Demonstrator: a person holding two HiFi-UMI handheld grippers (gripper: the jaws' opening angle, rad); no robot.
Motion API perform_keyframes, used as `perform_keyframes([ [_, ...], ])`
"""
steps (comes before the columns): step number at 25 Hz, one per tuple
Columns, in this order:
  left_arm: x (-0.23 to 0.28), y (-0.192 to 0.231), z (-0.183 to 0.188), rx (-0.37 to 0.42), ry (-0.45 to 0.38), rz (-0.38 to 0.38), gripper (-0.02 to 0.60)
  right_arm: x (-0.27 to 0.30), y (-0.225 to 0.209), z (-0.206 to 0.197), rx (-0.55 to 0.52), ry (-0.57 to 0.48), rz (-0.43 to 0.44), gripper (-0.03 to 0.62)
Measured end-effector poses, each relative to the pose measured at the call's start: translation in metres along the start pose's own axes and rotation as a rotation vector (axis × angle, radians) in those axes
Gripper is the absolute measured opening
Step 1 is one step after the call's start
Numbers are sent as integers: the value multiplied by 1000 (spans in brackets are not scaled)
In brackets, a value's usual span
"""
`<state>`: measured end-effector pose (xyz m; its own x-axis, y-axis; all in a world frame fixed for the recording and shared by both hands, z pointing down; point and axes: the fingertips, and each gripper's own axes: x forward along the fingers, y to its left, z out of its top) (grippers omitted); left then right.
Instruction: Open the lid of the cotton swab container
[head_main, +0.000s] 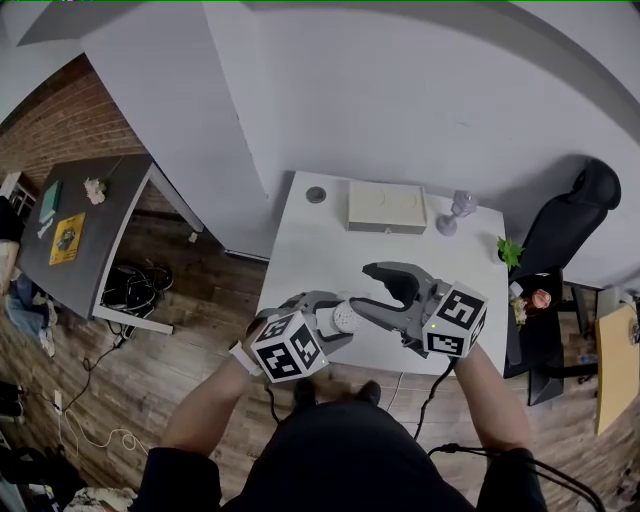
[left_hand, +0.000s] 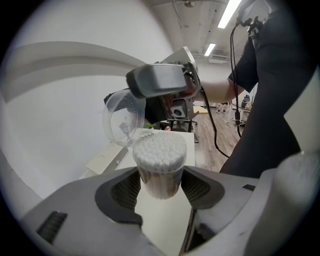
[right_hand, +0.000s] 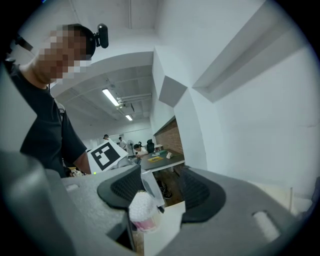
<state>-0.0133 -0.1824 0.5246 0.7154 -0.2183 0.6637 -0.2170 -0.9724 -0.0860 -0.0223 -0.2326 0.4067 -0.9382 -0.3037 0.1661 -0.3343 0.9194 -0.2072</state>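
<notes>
The cotton swab container (left_hand: 159, 170) is a small clear tub packed with white swabs, held upright above the white table (head_main: 300, 240). My left gripper (left_hand: 160, 186) is shut on its body, one pad on each side. Its clear hinged lid (left_hand: 120, 120) stands flipped up at the tub's left. My right gripper (head_main: 362, 287) reaches in from the right with its jaws wide apart. In the right gripper view the raised lid (right_hand: 151, 186) stands between the two pads (right_hand: 200, 192) without being pressed, close to the left one, above the swabs (right_hand: 142, 207).
A beige flat box (head_main: 387, 207), a pale purple glass (head_main: 458, 212) and a round grey grommet (head_main: 316, 194) lie at the table's far side. A black chair (head_main: 575, 215) and a small plant (head_main: 510, 250) stand to the right, a dark table (head_main: 85, 235) to the left.
</notes>
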Motion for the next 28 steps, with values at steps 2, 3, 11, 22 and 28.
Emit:
perform_keyframes([
  [2, -2, -2, 2, 2, -7, 2, 249, -1, -8, 0, 8, -11, -33, 239],
  [3, -2, -3, 3, 3, -11, 1, 249, -1, -12, 0, 8, -15, -49, 233],
  [11, -3, -14, 6, 14, -22, -3, 249, 1, -41, -4, 47, -43, -141, 209],
  [22, 2, -8, -8, -97, -12, 9, 249, 2, -52, -8, 185, -123, -157, 199],
  [28, -3, 16, -24, -184, -7, 108, 249, -15, -55, 18, 86, -187, -277, 161],
])
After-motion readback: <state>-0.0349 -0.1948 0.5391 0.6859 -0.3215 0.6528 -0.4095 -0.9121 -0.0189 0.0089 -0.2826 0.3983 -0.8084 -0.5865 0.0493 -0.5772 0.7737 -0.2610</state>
